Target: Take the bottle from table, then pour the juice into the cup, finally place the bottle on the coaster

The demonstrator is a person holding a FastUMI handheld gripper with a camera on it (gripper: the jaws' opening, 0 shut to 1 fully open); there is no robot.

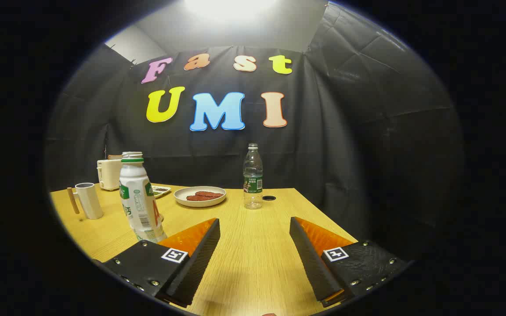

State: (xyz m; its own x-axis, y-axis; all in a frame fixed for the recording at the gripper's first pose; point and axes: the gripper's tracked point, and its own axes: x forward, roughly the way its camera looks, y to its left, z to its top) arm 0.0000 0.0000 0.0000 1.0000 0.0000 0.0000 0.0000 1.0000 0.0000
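A white juice bottle (139, 202) with a green neck ring and no cap stands on the wooden table (253, 259), just beyond and to the left of my left finger (191, 263), which hides its base. Further left stands a white cup (89, 200) with a wooden handle. My gripper (254, 221) is open and low over the table, with only bare tabletop between its fingers. The right finger (314, 259) is far from the bottle.
A clear water bottle (253, 177) stands straight ahead beyond the fingers, next to a small dark hole (269, 198) in the table. A plate (200, 196) with brown food, a small dish (160, 190) and a cream toaster (109, 174) sit at the back left.
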